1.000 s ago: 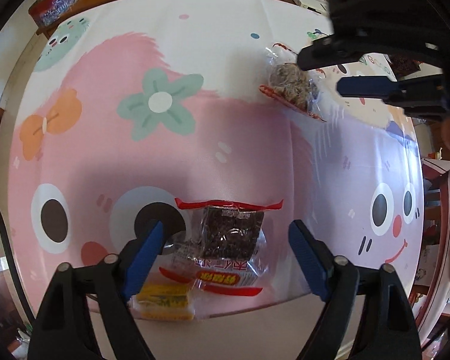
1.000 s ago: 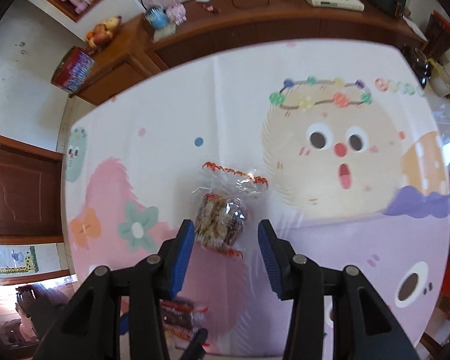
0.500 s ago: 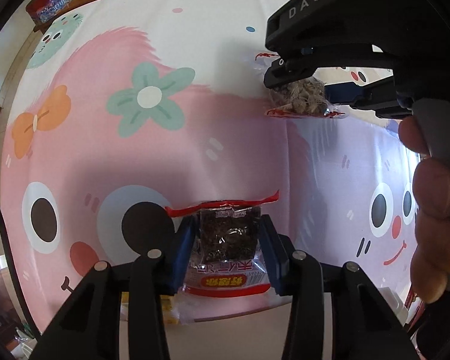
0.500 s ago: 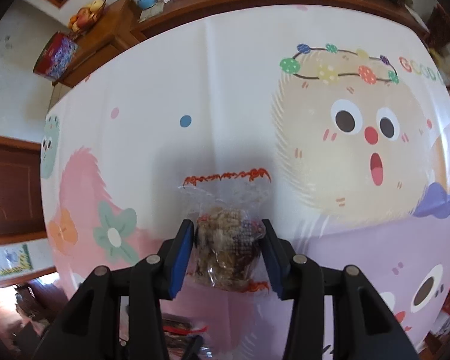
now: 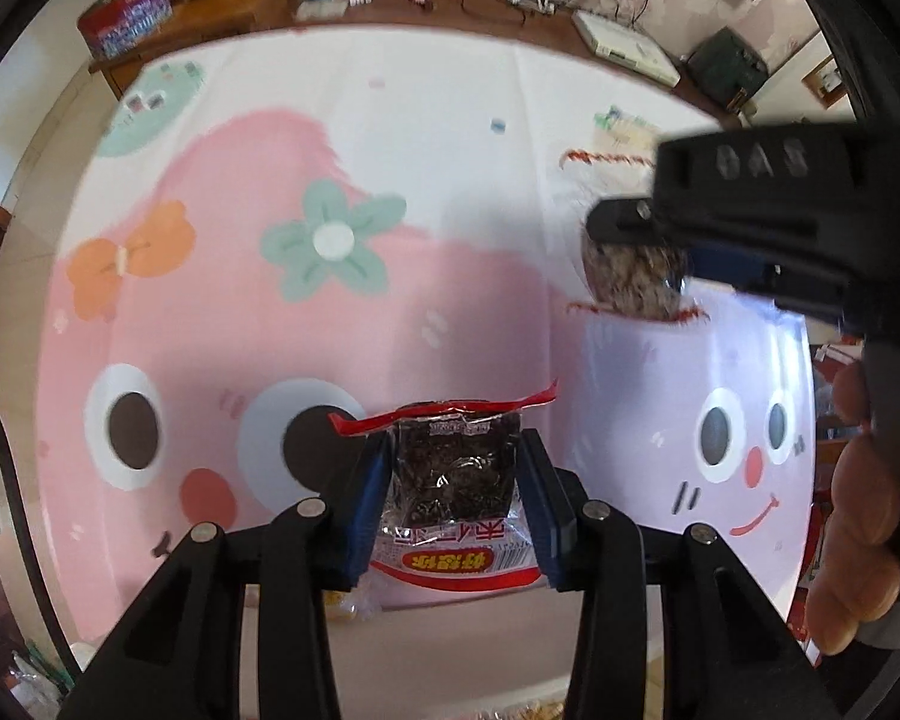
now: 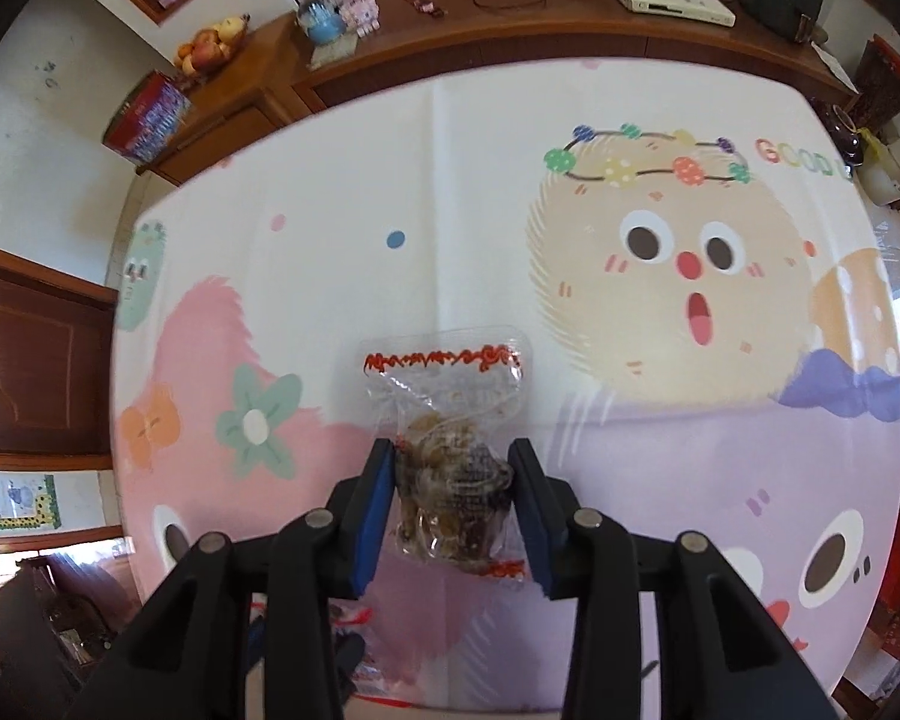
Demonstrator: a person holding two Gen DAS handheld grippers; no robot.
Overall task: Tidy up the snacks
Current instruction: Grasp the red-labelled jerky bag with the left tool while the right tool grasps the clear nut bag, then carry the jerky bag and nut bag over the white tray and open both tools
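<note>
Two snack packets, dark (image 5: 453,468) and clear (image 6: 450,498), each clamped.

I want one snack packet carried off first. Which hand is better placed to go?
Probably the left: the left gripper is clamped on the dark snack packet. The right gripper is closing on the clear snack packet.

Table (image 6: 450,192) under cartoon-print cloth (image 5: 390,312); small yellowish packet (image 5: 345,603) lying at near edge.
</note>
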